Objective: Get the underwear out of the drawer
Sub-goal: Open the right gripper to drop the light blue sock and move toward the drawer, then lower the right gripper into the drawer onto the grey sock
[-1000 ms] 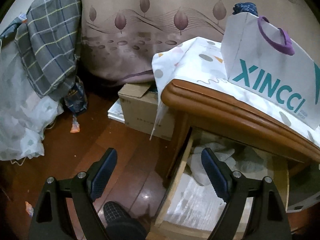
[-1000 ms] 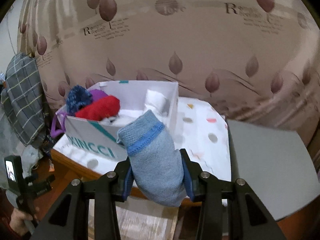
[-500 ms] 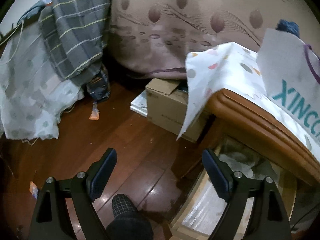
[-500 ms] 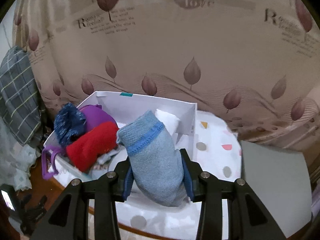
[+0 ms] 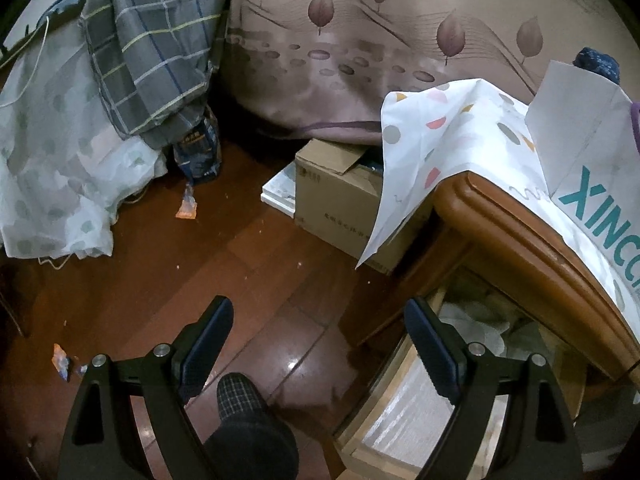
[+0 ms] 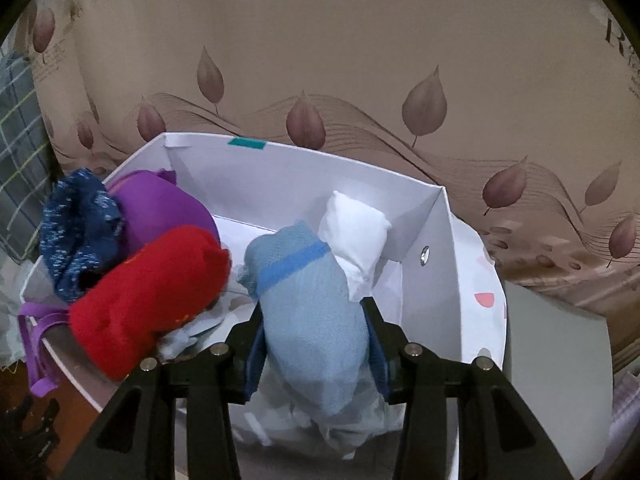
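My right gripper (image 6: 314,320) is shut on a rolled light-blue underwear (image 6: 308,304) with a darker blue band and holds it over the open white paper bag (image 6: 436,240). The bag holds red (image 6: 148,292), purple (image 6: 164,208), dark blue (image 6: 78,224) and white (image 6: 354,236) rolls. My left gripper (image 5: 320,332) is open and empty above the wooden floor, just left of the open drawer (image 5: 404,412), which shows pale folded cloth (image 5: 476,320). The same bag (image 5: 588,148) stands on the cabinet top in the left wrist view.
A dotted white cloth (image 5: 448,136) covers the wooden cabinet top (image 5: 520,236). A cardboard box (image 5: 340,196) sits on the floor beside the cabinet. A checked grey cloth (image 5: 156,40) and pale sheet (image 5: 52,152) hang at the left. A leaf-print curtain (image 6: 360,60) is behind.
My right gripper has carried the light-blue roll forward over the bag's opening. My left gripper has swung left, away from the drawer, still open.
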{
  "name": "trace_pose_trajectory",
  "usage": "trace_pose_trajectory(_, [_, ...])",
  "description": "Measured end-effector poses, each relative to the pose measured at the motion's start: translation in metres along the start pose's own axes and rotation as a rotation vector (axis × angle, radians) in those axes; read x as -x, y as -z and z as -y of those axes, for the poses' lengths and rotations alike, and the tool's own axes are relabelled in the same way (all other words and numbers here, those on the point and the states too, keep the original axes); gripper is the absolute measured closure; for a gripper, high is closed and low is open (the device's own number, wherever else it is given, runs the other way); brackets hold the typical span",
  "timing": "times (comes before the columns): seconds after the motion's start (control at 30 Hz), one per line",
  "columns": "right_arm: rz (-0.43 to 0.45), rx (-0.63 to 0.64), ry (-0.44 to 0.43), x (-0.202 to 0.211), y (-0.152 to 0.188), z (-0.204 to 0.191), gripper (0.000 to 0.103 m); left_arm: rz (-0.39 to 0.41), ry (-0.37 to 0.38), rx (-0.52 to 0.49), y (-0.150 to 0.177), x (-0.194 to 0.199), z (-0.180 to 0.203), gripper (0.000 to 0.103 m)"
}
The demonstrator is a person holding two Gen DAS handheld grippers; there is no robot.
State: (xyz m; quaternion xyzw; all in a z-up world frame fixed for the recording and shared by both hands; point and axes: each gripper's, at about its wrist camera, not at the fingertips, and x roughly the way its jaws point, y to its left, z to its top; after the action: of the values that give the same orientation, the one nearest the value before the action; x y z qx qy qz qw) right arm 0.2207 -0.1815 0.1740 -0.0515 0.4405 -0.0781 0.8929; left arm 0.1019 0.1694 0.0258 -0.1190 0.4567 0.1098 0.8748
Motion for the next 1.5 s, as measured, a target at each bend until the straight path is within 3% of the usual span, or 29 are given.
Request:
trace_pose_trajectory(0.27, [-0.024,0.006,0.013,-0.015,0.001,-0.003,0.050,-0.017,0.006,0.016,-0.002,-0.003,-0.004,0.018])
trace_pose_trajectory(0.47, [0.030,0.033,0.002,0.007,0.001,-0.005,0.043,-0.016,0.001,0.015,-0.002,-0.003,-0.005,0.017])
trace_pose_trajectory(0.57, [0.097,0.080,0.006,0.036,0.008,-0.009,0.043,-0.021,0.002,0.020,-0.001,-0.004,-0.006,0.017])
trace_pose_trajectory(0.67, [0.188,0.154,0.000,0.074,0.029,-0.016,0.043,-0.020,-0.005,0.040,-0.001,-0.004,-0.013,0.017])
trace_pose_trajectory(0.73, [0.259,0.228,-0.008,0.102,0.057,-0.023,0.037,-0.015,-0.008,0.057,-0.002,-0.004,-0.017,0.017])
trace_pose_trajectory(0.87, [0.288,0.413,-0.020,0.123,0.123,-0.043,0.037,-0.022,-0.017,0.100,-0.004,-0.006,-0.028,0.017])
trace_pose_trajectory(1.03, [0.180,0.632,-0.023,0.098,0.209,-0.075,0.037,-0.021,-0.023,0.112,-0.004,-0.005,-0.030,0.017])
trace_pose_trajectory(1.13, [0.119,0.709,-0.031,0.071,0.242,-0.089,0.037,-0.032,-0.023,0.105,-0.004,-0.005,-0.030,0.017])
trace_pose_trajectory(1.23, [0.069,0.763,-0.028,0.036,0.262,-0.102,0.037,-0.039,-0.023,0.105,-0.005,-0.006,-0.028,0.017])
trace_pose_trajectory(1.5, [0.073,0.914,0.076,-0.032,0.285,-0.125,0.037,-0.031,-0.076,0.153,-0.009,-0.007,-0.038,0.017])
